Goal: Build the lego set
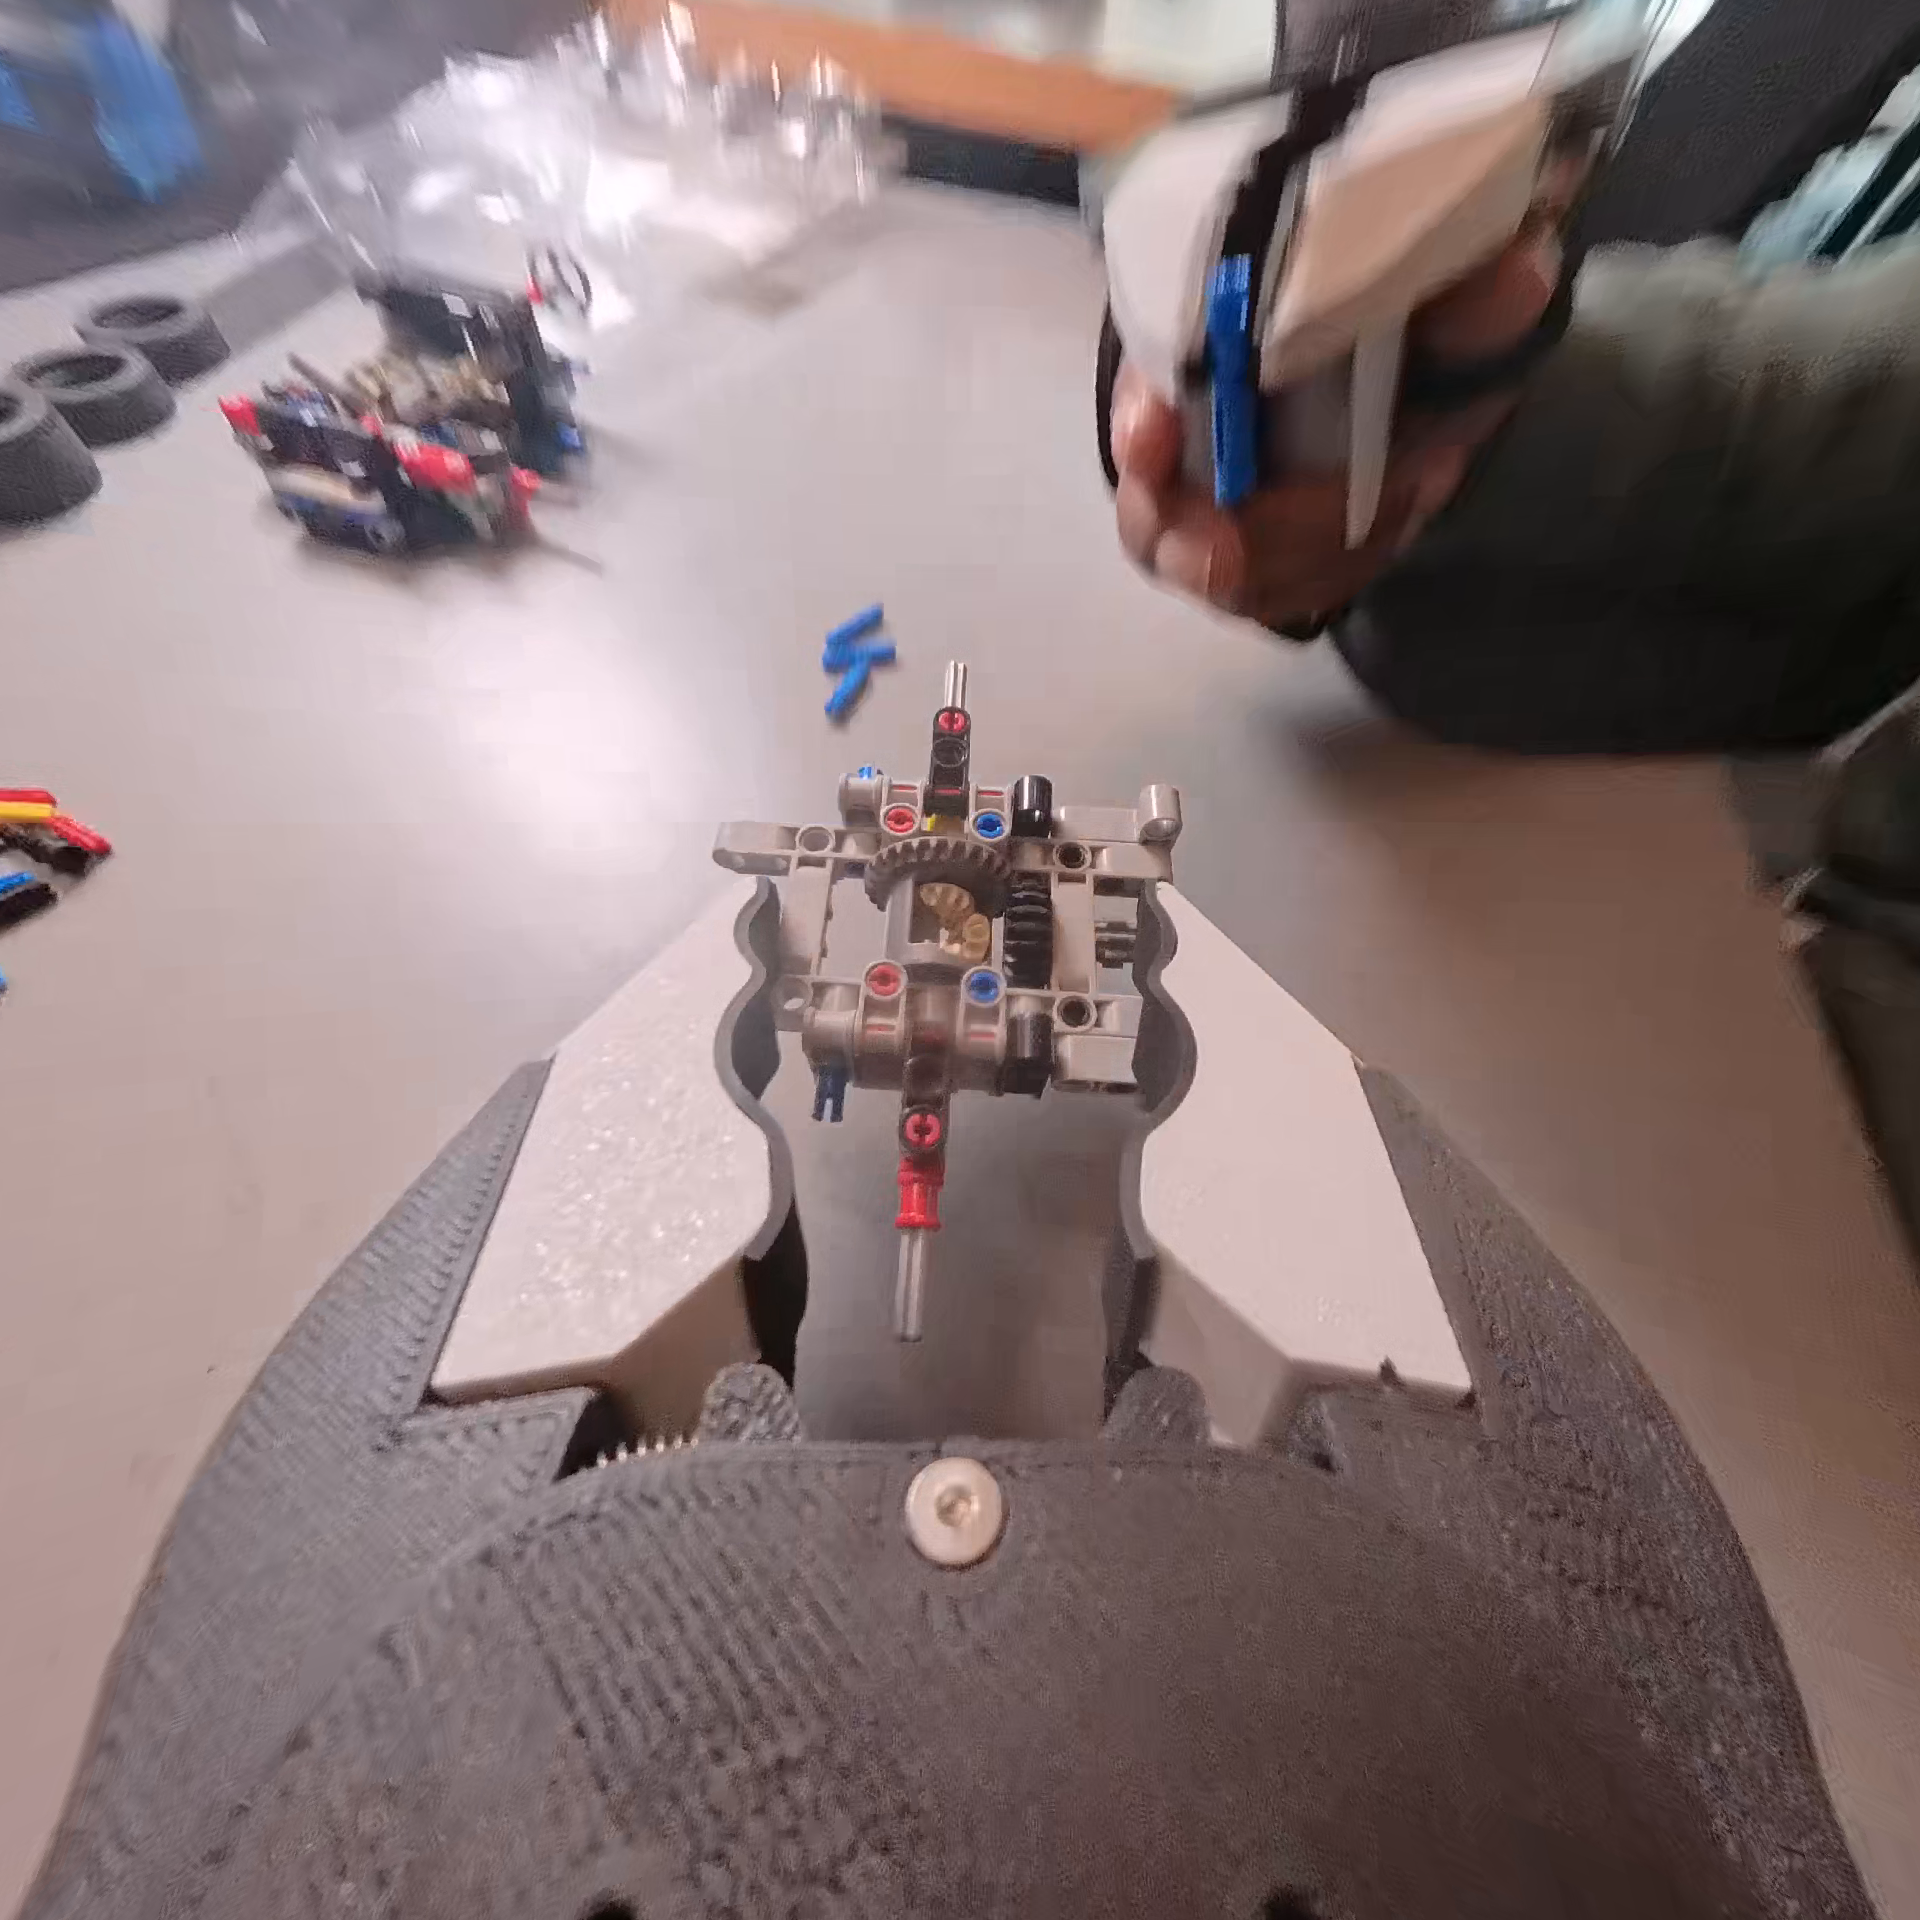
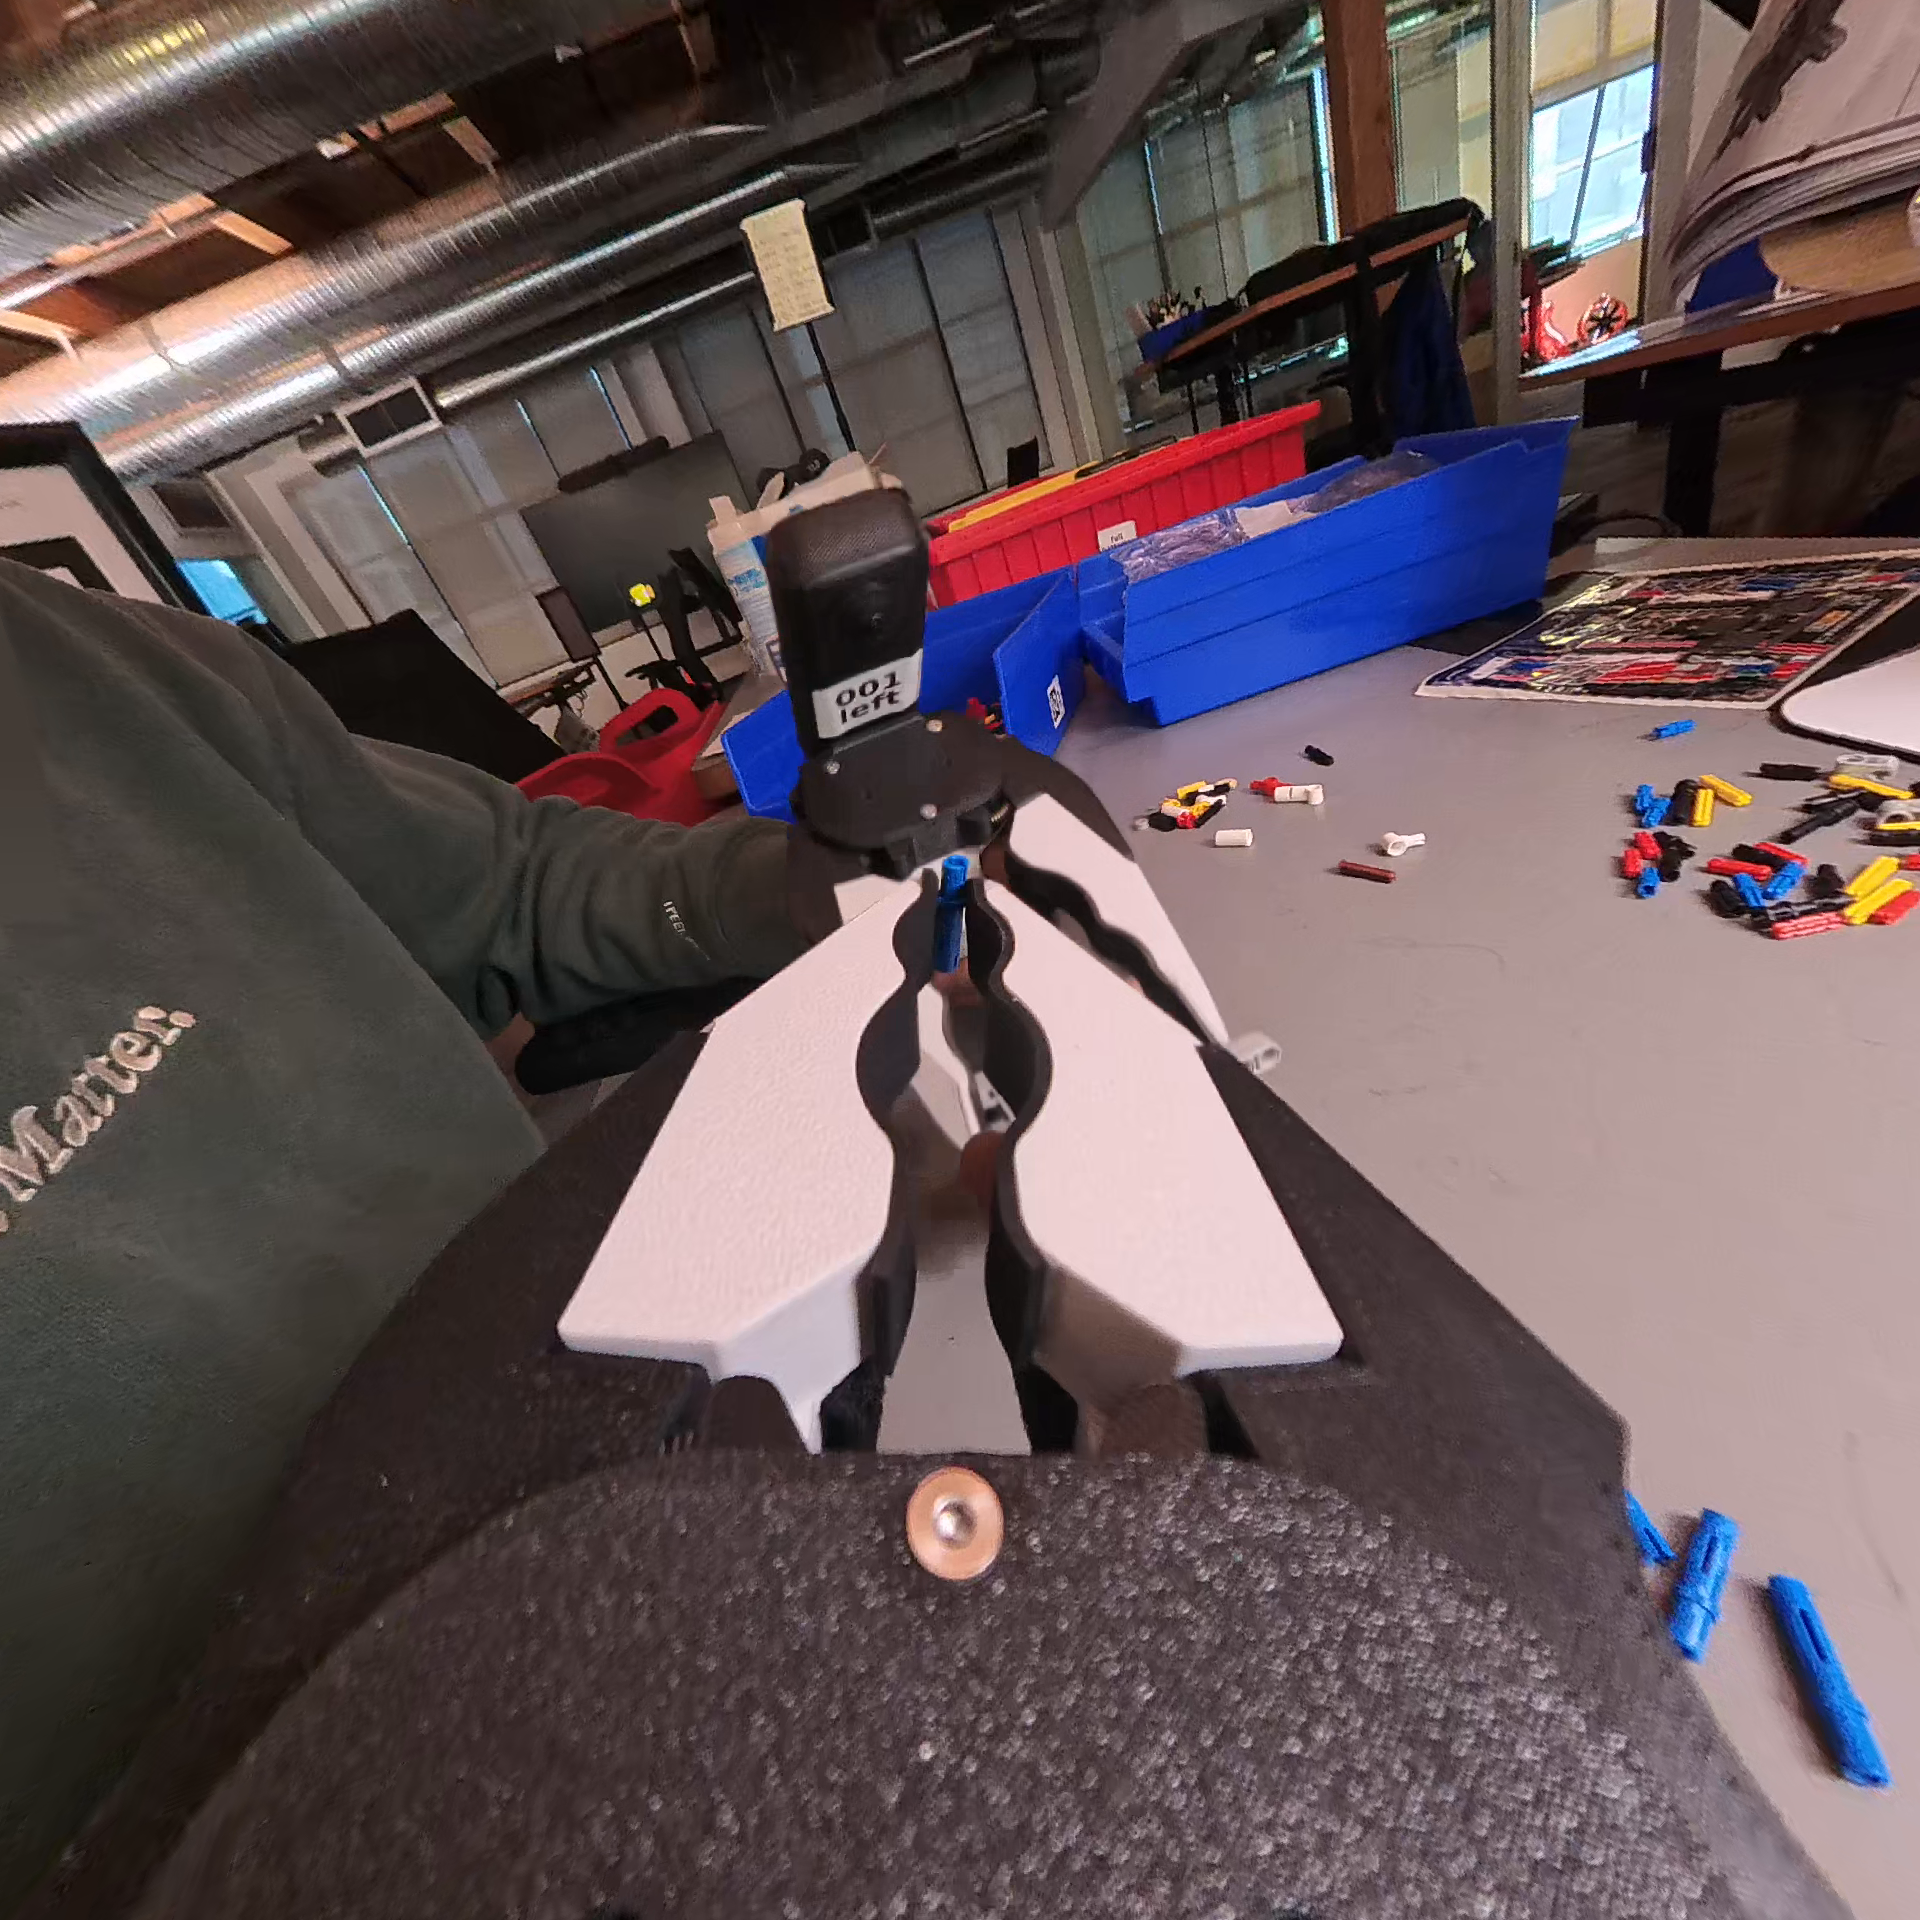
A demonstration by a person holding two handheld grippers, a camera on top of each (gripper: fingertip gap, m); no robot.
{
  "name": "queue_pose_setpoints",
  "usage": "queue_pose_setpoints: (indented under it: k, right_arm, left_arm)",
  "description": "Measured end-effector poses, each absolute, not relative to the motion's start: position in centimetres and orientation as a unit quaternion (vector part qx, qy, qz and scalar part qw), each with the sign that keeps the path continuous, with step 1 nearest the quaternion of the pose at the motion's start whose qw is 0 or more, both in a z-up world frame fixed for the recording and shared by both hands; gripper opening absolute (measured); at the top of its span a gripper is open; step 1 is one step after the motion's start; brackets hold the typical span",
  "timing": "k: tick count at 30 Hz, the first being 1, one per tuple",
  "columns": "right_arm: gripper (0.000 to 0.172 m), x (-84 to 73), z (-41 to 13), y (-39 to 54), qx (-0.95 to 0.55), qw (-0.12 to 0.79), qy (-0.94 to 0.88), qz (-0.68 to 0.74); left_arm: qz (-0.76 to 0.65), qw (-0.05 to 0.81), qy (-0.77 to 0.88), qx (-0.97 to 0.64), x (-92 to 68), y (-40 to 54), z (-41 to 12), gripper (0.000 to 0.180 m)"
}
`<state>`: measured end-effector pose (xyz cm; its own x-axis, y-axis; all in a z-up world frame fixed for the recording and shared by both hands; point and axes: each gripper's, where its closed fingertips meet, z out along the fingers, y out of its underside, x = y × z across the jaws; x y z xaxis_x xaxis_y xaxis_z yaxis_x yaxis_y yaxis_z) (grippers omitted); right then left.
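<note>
Through the left wrist view, my left gripper (image 1: 951, 940) has its jaws clamped on the grey gear assembly (image 1: 951, 925) above the worktop (image 1: 436, 727). Through the right wrist view, my right gripper (image 2: 948, 914) pinches a blue pin (image 2: 949, 920); I'd line it up squarely before pressing.

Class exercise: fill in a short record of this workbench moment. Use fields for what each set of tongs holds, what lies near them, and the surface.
Left tongs: closed on a grey gear assembly with red and blue pins, held above the table.
Right tongs: pinching one blue pin upright at the tips.
Near left tongs: loose blue pins; a dark partly built model; black tyres.
Near right tongs: blue pins; mixed small parts; blue bins.
Surface: grey table.
</note>
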<state>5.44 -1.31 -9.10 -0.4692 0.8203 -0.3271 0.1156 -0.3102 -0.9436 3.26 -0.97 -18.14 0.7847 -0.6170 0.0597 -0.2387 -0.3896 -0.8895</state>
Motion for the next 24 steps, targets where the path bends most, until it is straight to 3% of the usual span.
queue_pose_setpoints:
  k: [5,8,13,15,20,24]
  right_arm:
    - [0.003,5.2,-9.3,-1.5,-0.445,0.258,-0.523,0.68]
    - [0.004,5.1,-9.1,-1.6,-0.44,0.261,-0.513,0.69]
    - [0.003,5.1,-7.3,-2.6,-0.404,0.27,-0.477,0.732]
    - [0.004,4.9,-7.1,-3.1,-0.401,0.258,-0.465,0.746]
    - [0.003,4.4,-7.2,-3.2,-0.417,0.227,-0.434,0.765]
    - [0.004,4.2,-8.2,-3.4,-0.429,0.214,-0.464,0.745]
  left_arm:
    - [-0.142,0.418,0.318,-0.839,3.5,-1.8,-21.3,0.069]
    - [-0.142,0.458,0.318,-0.818,3.2,-1.6,-19.0,0.069]
    - [-0.159,0.606,0.315,-0.713,5.2,-2.2,-11.0,0.03]
    - [-0.138,0.639,0.319,-0.686,5.8,-2.5,-9.5,0.023]
    - [-0.08,0.657,0.332,-0.672,5.7,-2.4,-8.7,0.005]
    - [-0.073,0.637,0.351,-0.683,5.3,-2.6,-9.6,0.004]
